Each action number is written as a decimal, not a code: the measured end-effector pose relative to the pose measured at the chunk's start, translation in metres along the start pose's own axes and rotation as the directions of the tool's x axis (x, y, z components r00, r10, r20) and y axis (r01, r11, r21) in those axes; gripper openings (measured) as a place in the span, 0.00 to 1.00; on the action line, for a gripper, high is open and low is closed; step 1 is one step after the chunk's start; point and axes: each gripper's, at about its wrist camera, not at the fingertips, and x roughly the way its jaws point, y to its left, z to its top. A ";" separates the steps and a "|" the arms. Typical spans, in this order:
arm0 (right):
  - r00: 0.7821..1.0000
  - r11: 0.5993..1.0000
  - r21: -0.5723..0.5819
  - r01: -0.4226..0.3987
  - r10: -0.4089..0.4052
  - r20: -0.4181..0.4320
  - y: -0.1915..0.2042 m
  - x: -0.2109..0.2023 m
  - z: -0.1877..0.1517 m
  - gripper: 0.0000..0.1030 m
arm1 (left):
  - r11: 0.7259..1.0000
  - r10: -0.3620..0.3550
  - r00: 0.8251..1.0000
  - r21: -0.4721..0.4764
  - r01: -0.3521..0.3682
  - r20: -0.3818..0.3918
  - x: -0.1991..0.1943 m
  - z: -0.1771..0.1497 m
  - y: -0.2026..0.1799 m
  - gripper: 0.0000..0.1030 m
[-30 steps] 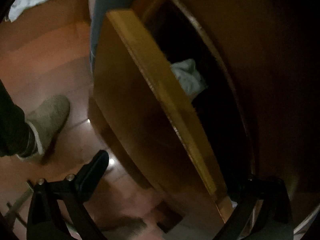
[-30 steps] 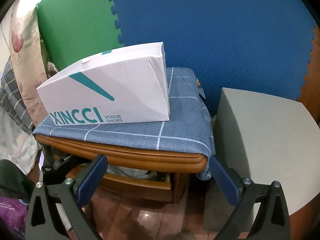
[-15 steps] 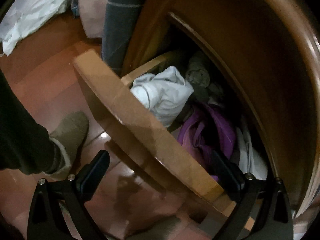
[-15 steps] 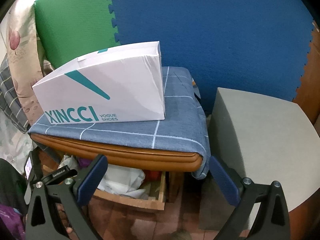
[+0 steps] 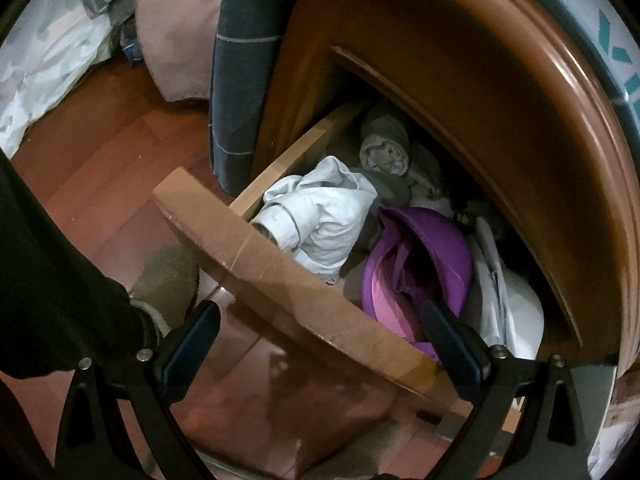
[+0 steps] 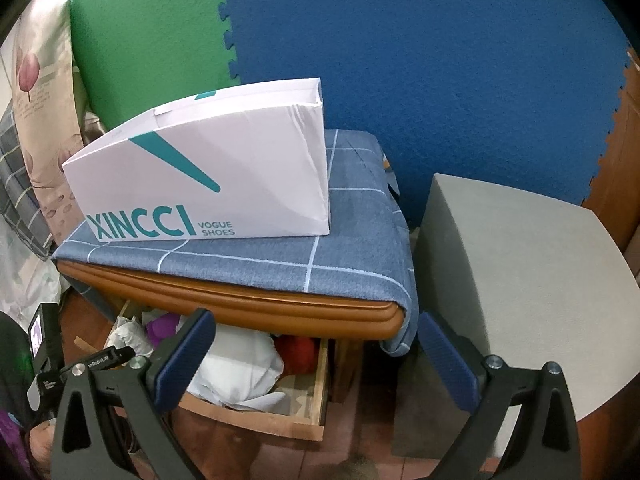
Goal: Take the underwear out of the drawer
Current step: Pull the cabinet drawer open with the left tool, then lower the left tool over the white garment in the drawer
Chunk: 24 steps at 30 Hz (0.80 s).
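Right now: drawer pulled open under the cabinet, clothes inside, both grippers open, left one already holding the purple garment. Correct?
Not quite. The left gripper holds nothing: in the left wrist view its fingers are spread, straddling the drawer front, and the purple garment lies untouched inside. The rest stands: drawer open, clothes inside, right gripper open too.

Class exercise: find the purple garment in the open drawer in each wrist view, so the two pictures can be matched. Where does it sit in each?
Left wrist view: the purple garment lies right of centre in the drawer, beside the white cloth.
Right wrist view: only a small part of it shows at lower left, under the cabinet's top.
Shared landmark: the drawer front.
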 end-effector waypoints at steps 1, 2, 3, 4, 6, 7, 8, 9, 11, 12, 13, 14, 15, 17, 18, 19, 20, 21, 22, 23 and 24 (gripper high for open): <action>1.000 1.000 0.000 0.000 0.000 -0.001 0.000 0.000 0.000 1.00 | 1.000 0.004 1.000 0.005 -0.004 0.000 -0.011 -0.003 0.001 0.99; 1.000 1.000 0.000 0.000 0.000 0.000 0.000 0.000 0.000 1.00 | 1.000 0.007 1.000 0.022 -0.007 -0.003 -0.015 -0.005 0.000 0.99; 1.000 1.000 0.002 -0.003 0.003 -0.001 0.000 0.000 0.000 1.00 | 1.000 0.009 1.000 0.027 -0.009 -0.006 -0.016 -0.010 0.002 0.99; 1.000 1.000 0.003 -0.004 0.004 -0.001 0.000 0.000 0.000 1.00 | 0.999 0.007 1.000 0.032 -0.006 -0.022 -0.017 -0.011 0.004 0.99; 1.000 1.000 0.003 -0.004 0.004 -0.002 0.000 0.000 0.000 1.00 | 0.999 0.011 0.999 0.035 -0.009 -0.049 -0.020 -0.014 0.007 0.99; 1.000 1.000 0.004 -0.006 0.006 -0.002 0.000 0.000 0.000 1.00 | 0.999 0.013 0.998 0.043 -0.011 -0.062 -0.022 -0.015 0.008 0.99; 1.000 1.000 0.005 -0.006 0.006 -0.002 0.000 0.000 0.000 1.00 | 0.998 0.017 0.997 0.056 -0.012 -0.076 -0.025 -0.018 0.010 0.99; 1.000 1.000 0.005 -0.007 0.007 -0.002 0.000 0.000 0.000 1.00 | 0.998 0.019 0.996 0.066 -0.013 -0.082 -0.026 -0.020 0.011 0.99; 1.000 1.000 0.007 -0.008 0.008 -0.004 0.001 0.000 -0.001 1.00 | 0.998 0.019 0.993 0.068 -0.011 -0.114 -0.029 -0.025 0.015 0.99; 1.000 1.000 0.007 -0.011 0.011 -0.005 0.001 0.000 -0.001 1.00 | 0.998 0.017 0.991 0.064 -0.009 -0.131 -0.030 -0.027 0.017 0.99; 1.000 1.000 0.006 -0.011 0.011 -0.006 0.002 0.000 -0.001 1.00 | 0.998 0.020 0.990 0.063 -0.011 -0.142 -0.033 -0.028 0.018 0.99; 1.000 1.000 0.005 -0.009 0.009 -0.007 0.003 0.000 -0.001 1.00 | 0.997 0.026 0.988 0.072 -0.015 -0.153 -0.036 -0.031 0.019 0.99; 1.000 1.000 0.003 -0.010 0.010 -0.007 0.003 0.000 -0.001 1.00 | 0.997 0.030 0.986 0.077 -0.018 -0.161 -0.037 -0.030 0.020 0.99; 1.000 1.000 0.003 -0.012 0.012 -0.009 0.004 0.000 -0.002 1.00 | 0.997 0.031 0.982 0.080 -0.016 -0.188 -0.039 -0.033 0.023 0.98; 1.000 1.000 0.003 -0.013 0.013 -0.011 0.004 0.000 -0.002 1.00 | 0.997 0.030 0.979 0.079 -0.015 -0.200 -0.040 -0.033 0.022 0.98; 1.000 1.000 0.003 -0.013 0.013 -0.012 0.004 0.000 -0.002 1.00 | 0.997 0.029 0.976 0.076 -0.013 -0.217 -0.043 -0.034 0.024 0.98; 1.000 1.000 0.005 -0.015 0.015 -0.013 0.004 0.001 -0.002 1.00 | 0.997 0.030 0.972 0.073 -0.013 -0.232 -0.044 -0.034 0.026 0.97; 1.000 1.000 0.008 -0.017 0.017 -0.014 0.004 0.001 -0.002 1.00 | 0.998 0.027 0.968 0.070 -0.010 -0.247 -0.045 -0.032 0.027 0.96; 1.000 1.000 0.009 -0.020 0.020 -0.015 0.003 0.001 -0.002 1.00 | 0.997 0.021 0.964 0.072 -0.002 -0.265 -0.049 -0.033 0.028 0.93; 1.000 1.000 0.011 -0.021 0.021 -0.016 0.003 0.001 -0.002 1.00 | 0.996 0.021 0.962 0.086 0.002 -0.271 -0.054 -0.033 0.025 0.90; 1.000 1.000 0.013 -0.021 0.021 -0.017 0.003 0.002 -0.001 1.00 | 0.995 0.024 0.964 0.105 0.004 -0.266 -0.058 -0.032 0.024 0.88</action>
